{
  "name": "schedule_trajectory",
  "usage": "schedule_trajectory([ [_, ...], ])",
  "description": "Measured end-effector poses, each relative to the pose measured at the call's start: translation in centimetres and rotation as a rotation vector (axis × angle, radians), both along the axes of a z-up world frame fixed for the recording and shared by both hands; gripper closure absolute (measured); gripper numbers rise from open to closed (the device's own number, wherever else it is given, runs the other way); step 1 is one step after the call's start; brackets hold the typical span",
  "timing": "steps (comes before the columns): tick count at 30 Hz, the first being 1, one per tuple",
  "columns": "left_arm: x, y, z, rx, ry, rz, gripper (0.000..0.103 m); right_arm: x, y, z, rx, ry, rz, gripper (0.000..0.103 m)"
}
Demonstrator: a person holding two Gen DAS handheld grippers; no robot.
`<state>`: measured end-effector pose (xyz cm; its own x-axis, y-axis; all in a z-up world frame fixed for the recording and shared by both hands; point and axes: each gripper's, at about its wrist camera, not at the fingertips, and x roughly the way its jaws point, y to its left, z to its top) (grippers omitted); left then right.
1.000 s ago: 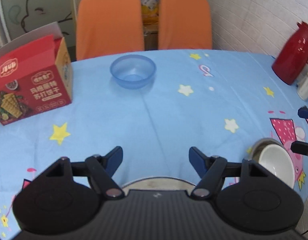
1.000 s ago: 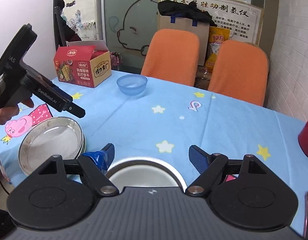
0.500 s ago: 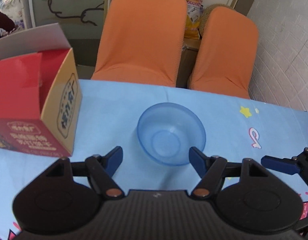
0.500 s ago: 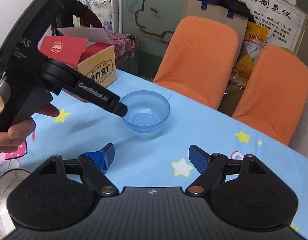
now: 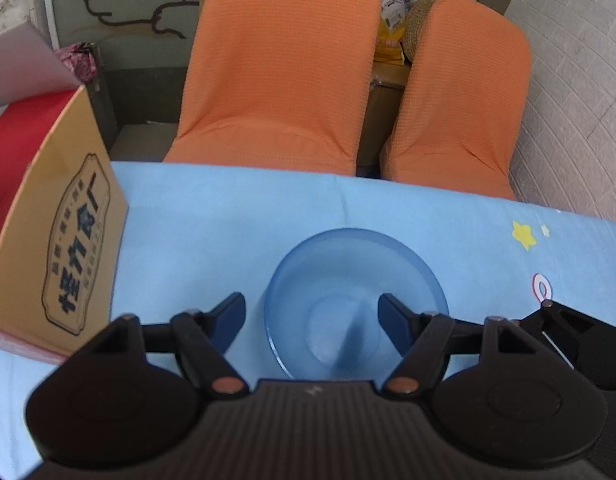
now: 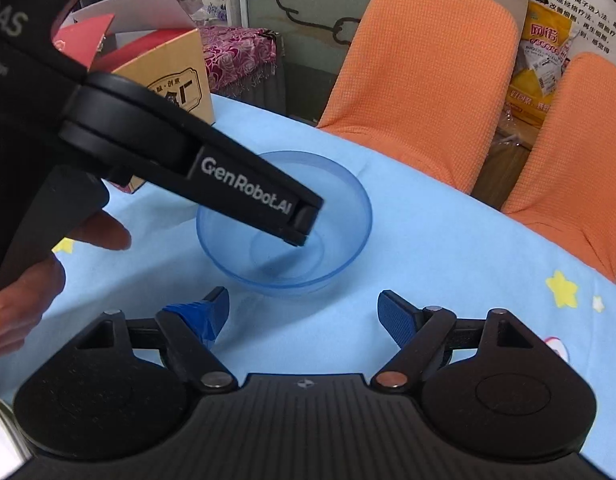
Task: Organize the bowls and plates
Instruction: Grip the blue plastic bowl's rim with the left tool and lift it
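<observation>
The left tongs (image 5: 312, 314) gape apart over the blue bowl (image 5: 356, 280) on the table (image 5: 227, 216) — one finger inside, one outside. The right tongs (image 6: 303, 312) — also spread — hover just short of it.

Since 1 second ago the left gripper (image 5: 312, 314) has moved forward from the near table edge to the blue bowl (image 5: 356, 276), so 1 finger now sits over its inside, perhaps touching the wall, and the right gripper (image 6: 303, 312) has come close to the bowl too.
</observation>
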<state>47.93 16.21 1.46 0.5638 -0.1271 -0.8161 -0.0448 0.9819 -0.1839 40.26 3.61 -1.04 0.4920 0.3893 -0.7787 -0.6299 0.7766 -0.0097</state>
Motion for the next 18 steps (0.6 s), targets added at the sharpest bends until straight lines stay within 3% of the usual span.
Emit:
schedule_trajectory([
  [7, 1.5, 0.8, -1.3, -0.029, 0.024, -0.024, 0.030, 0.7, 0.9, -0.8, 0.023, -0.016, -0.003, 0.035],
  [8, 1.5, 0.8, -1.3, -0.021, 0.016, -0.042, 0.033, 0.7, 1.1, -0.9, 0.026, -0.026, 0.000, 0.035],
  [10, 1.3, 0.7, -1.2, -0.021, 0.019, -0.084, 0.049, 0.5, 1.4, -1.1, 0.043, -0.048, 0.025, 0.035],
  [13, 1.1, 0.8, -1.2, -0.024, 0.020, -0.108, 0.060, 0.3, 1.4, -1.1, 0.077, -0.068, 0.026, 0.036],
  [18, 0.0, 1.1, -0.8, -0.028, 0.013, -0.102, 0.061, -0.6, 1.0, -0.1, 0.113, -0.086, 0.030, 0.036],
])
